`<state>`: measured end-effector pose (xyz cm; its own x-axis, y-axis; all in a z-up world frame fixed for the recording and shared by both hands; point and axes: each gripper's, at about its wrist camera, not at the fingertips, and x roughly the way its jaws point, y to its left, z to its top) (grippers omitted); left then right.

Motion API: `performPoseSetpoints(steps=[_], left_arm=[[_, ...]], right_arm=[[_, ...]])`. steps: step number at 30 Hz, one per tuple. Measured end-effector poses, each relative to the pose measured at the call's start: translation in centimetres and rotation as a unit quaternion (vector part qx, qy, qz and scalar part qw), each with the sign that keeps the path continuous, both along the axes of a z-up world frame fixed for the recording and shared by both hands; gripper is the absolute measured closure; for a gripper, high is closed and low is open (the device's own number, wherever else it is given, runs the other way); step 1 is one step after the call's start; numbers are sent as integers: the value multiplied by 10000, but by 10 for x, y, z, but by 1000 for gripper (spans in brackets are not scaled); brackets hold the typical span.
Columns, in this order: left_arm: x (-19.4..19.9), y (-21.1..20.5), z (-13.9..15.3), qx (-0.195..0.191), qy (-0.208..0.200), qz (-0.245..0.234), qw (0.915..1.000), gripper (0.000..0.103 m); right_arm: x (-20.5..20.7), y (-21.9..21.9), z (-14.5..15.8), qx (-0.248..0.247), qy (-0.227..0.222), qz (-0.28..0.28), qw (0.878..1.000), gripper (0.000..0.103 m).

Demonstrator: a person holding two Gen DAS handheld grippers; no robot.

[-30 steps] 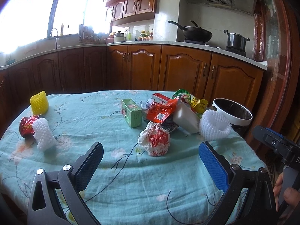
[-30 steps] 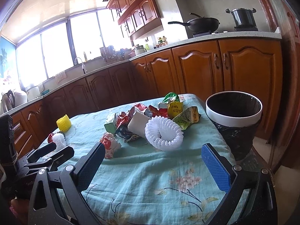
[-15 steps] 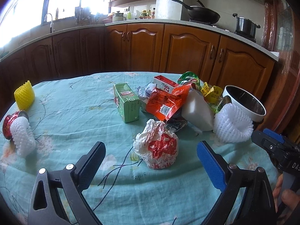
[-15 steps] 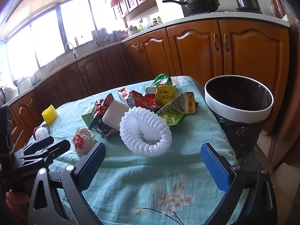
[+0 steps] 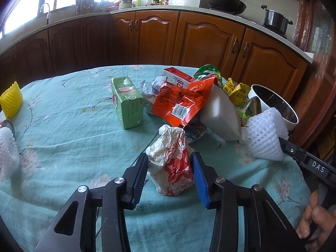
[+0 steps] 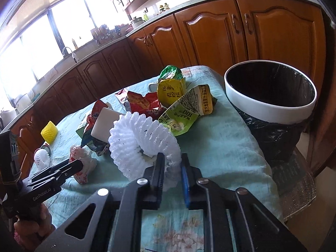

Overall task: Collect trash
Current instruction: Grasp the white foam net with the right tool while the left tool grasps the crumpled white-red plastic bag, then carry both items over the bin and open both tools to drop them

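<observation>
My left gripper (image 5: 170, 163) is shut on a crumpled red-and-white wrapper (image 5: 171, 163) on the teal tablecloth (image 5: 69, 130). My right gripper (image 6: 171, 163) is shut on the near rim of a white foam fruit net (image 6: 142, 140), which also shows in the left wrist view (image 5: 264, 136). A pile of trash lies behind: a green carton (image 5: 127, 103), an orange-red snack bag (image 5: 180, 103), a white block (image 5: 220, 115) and yellow and green packets (image 6: 174, 92). A white-rimmed bin with a black liner (image 6: 271, 109) stands off the table's right edge.
A yellow foam net (image 5: 11, 99), a second white foam net (image 5: 7, 153) and a red can (image 5: 7, 124) lie at the table's left. Brown kitchen cabinets (image 5: 147, 35) with a wok (image 5: 224, 2) and a pot (image 5: 275, 19) run behind the table.
Both grippers moved forward and closed: the left on the crumpled wrapper, the right on the white foam net. Before, both were open and farther back.
</observation>
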<state>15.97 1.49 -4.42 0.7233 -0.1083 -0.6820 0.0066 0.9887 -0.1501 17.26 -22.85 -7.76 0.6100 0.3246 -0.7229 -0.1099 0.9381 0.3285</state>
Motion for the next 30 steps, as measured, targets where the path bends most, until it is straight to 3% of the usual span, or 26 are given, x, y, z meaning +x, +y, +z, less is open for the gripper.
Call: performPoseSetpoints(steps=[4, 12, 30], left_arm=[[-7, -15, 10, -17, -141, -298, 9995, 70], [-11, -47, 34, -168, -353, -904, 9951, 73], [59, -111, 42, -144, -546, -1611, 9853, 78]], right_arm=[[-9, -9, 7, 95, -100, -71, 9999, 92], [-18, -42, 29, 161, -307, -325, 9989, 92], [-1, -111, 42, 17, -433, -1024, 9938, 92]])
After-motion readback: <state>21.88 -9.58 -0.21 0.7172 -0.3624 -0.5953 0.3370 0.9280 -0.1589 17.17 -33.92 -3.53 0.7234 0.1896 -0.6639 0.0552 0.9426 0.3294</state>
